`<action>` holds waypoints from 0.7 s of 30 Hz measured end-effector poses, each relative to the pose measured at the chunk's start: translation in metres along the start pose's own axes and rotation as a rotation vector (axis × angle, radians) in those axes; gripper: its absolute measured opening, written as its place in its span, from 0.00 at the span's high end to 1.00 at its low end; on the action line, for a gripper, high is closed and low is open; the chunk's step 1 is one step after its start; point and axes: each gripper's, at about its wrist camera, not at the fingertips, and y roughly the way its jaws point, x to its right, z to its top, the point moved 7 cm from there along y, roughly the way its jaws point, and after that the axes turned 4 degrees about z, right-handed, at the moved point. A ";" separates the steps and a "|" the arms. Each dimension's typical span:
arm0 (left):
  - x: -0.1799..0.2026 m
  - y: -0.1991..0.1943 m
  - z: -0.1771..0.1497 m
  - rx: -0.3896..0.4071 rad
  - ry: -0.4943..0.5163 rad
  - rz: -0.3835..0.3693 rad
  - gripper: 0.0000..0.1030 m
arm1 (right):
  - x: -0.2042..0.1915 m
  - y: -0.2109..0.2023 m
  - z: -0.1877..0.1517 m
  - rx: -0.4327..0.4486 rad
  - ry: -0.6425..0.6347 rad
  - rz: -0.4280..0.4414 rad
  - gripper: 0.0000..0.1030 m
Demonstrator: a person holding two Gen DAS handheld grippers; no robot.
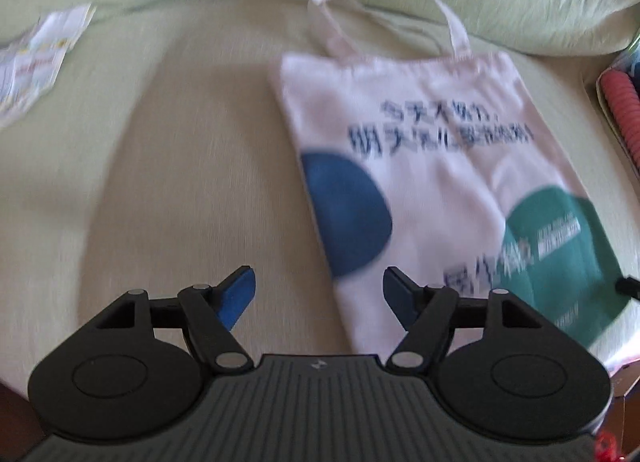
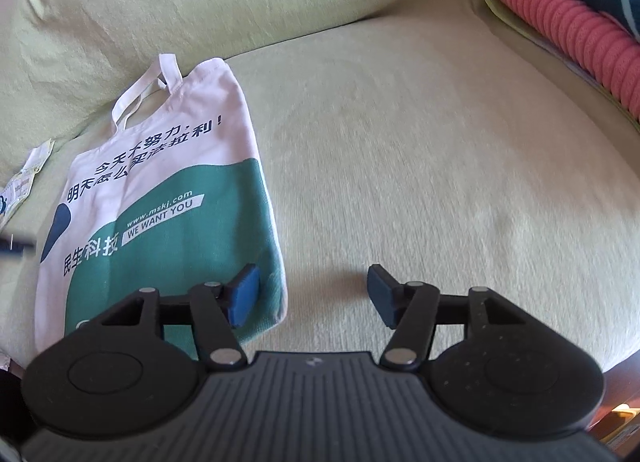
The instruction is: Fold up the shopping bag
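Left gripper [image 1: 319, 298]: jaws seen well apart, nothing held – the near-left bottom corner of the bag lies just under and beside its right pad.
Right gripper [image 2: 313, 294]: jaws parted, nothing gripped; the left pad is seen over the bag's near-right bottom corner, the right pad over bare cushion.
Shopping bag [image 2: 168, 197]: laid flat and unfolded on the pale green sofa seat [image 2: 420, 181], bottom edge nearest, handles [image 1: 340, 21] at the far end touching or near the back cushion [image 2: 200, 1]. No fold judged to be made yet.
Paper leaflet [image 1: 36, 61]: left of the bag, apart from it, near the back cushion.
Pink ribbed roll [image 2: 560, 33]: far right, on folded fabric, well apart from the bag.
Risk – single layer: only the top cloth layer could be pinched at a corner, so the bag would open rather than fold.
Risk – skew: if the corners are lifted unevenly, a crooked fold is likely; the bag already lies at a slant to the seat edge.
Risk – handles: the loose handles could be bunched under the fold.
Hard to read: the left view is motion-blurred, print smeared; contact of pads with cloth cannot be told.
Cut off: the bag's nearest edge is hidden behind the gripper bodies; a dark object at the frame edge is unidentifiable.
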 end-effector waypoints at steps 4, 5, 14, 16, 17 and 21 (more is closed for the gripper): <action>0.013 -0.002 -0.039 0.057 -0.061 -0.059 0.31 | -0.004 0.000 -0.003 0.018 0.025 0.003 0.40; 0.017 -0.004 -0.043 0.090 -0.047 -0.046 0.31 | -0.005 0.001 -0.003 0.020 0.029 0.005 0.40; 0.026 -0.002 -0.072 0.070 -0.175 -0.210 0.32 | -0.007 0.001 -0.004 0.030 0.032 -0.015 0.53; 0.022 0.000 -0.072 0.075 -0.258 -0.269 0.42 | -0.007 0.001 -0.005 0.029 0.049 0.004 0.63; 0.019 0.001 -0.072 0.077 -0.303 -0.290 0.61 | -0.008 0.002 -0.006 0.021 0.053 0.019 0.77; 0.009 -0.001 -0.071 0.082 -0.362 -0.333 0.77 | -0.012 0.002 -0.011 0.006 0.110 0.040 0.92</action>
